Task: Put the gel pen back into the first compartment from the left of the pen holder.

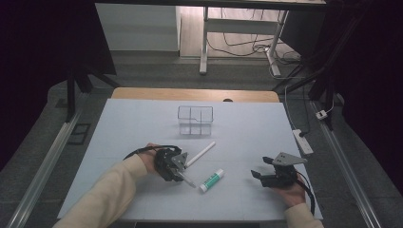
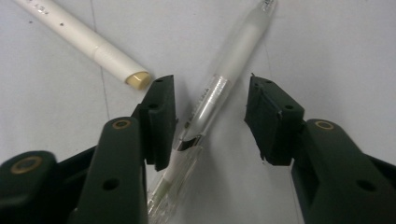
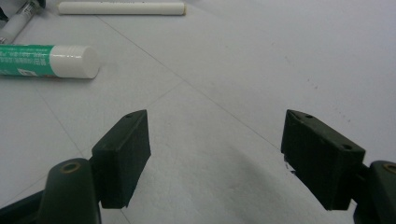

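Note:
A clear pen (image 2: 219, 84) lies on the white table between the jaws of my left gripper (image 2: 210, 116), nearer the left jaw; the jaws stand apart and the gripper is open. From above, my left gripper (image 1: 179, 173) sits over the pen (image 1: 189, 181) at the front left. A white marker (image 2: 84, 42) lies just beyond the left jaw, and it shows again as the white marker (image 1: 200, 154). A green-and-white glue stick (image 1: 211, 180) lies to the pen's right. My right gripper (image 1: 260, 167) is open with nothing in it, and its jaws frame bare table (image 3: 215, 154).
A clear wire-edged compartment box (image 1: 195, 120) stands at the middle back of the table (image 1: 247, 128). The glue stick (image 3: 46, 60) and marker (image 3: 121, 8) lie ahead and left of my right gripper. A power strip (image 1: 302, 141) lies off the right edge.

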Available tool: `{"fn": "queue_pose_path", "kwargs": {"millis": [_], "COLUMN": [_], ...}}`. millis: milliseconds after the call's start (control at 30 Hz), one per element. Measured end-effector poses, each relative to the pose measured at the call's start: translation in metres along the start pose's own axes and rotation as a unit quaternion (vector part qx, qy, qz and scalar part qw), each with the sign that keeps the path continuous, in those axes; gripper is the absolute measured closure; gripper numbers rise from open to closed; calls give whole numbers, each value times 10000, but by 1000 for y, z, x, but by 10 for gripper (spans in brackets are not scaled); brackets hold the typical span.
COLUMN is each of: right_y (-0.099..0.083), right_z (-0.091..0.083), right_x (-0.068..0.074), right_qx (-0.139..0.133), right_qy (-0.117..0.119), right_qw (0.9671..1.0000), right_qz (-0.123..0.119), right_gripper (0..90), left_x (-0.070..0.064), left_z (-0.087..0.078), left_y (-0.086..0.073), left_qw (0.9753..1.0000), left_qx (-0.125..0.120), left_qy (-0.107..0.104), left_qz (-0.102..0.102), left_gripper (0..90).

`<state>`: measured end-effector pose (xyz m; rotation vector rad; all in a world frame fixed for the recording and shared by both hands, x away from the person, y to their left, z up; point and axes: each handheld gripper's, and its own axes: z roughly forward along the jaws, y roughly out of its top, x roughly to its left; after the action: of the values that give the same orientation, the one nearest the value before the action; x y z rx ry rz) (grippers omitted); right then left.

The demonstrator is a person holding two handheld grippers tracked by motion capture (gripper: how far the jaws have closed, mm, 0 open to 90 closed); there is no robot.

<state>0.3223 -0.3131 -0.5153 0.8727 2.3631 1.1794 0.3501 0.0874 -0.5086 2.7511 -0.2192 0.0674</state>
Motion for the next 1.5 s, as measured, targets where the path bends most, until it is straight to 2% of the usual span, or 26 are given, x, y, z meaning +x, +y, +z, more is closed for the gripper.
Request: {"fn": "queue_pose_path", "kwargs": {"millis": [100, 133, 200, 267, 467, 567, 633, 867, 1167, 1367, 1500], "right_y": [0, 0, 0, 0, 0, -1, -1, -1, -2, -2, -2], "right_z": [0, 0, 0, 1, 0, 0, 0, 0, 1, 1, 1], "right_x": [0, 0, 0, 0, 0, 1, 0, 0, 0, 0, 0], "right_qx": [2, 2, 8, -2, 22, 46, 43, 40, 63, 34, 36], "right_qy": [-3, -3, -5, -25, -10, 0, 24, 22, 2, 1, -5], "right_qw": [10000, 10000, 10000, 10000, 10000, 10000, 10000, 10000, 10000, 10000, 10000], "right_qz": [6, 6, 14, 14, 7, 8, 13, 21, 21, 39, 31], "right_gripper": [233, 233, 233, 233, 233, 234, 234, 235, 235, 236, 237], "left_x": [-1, 0, 0, -1, -4, -4, -5, -4, -10, -13, -16], "left_z": [1, 1, 1, 1, 1, 1, 1, 1, -3, -15, -25], "left_y": [1, 0, -1, 0, -1, -1, 0, 1, 1, -10, -17], "left_qw": [9999, 9998, 9996, 9993, 9982, 9980, 9981, 9985, 9990, 9996, 9986], "left_qx": [8, -8, -32, -28, -67, -47, -25, 5, 98, -178, -409], "left_qy": [-68, -120, -224, -227, -180, -185, -223, -223, -87, 132, 341], "left_qz": [103, 134, 194, 283, 568, 602, 571, 492, 429, 165, -26], "left_gripper": [611, 611, 678, 713, 747, 762, 794, 796, 796, 796, 796]}}
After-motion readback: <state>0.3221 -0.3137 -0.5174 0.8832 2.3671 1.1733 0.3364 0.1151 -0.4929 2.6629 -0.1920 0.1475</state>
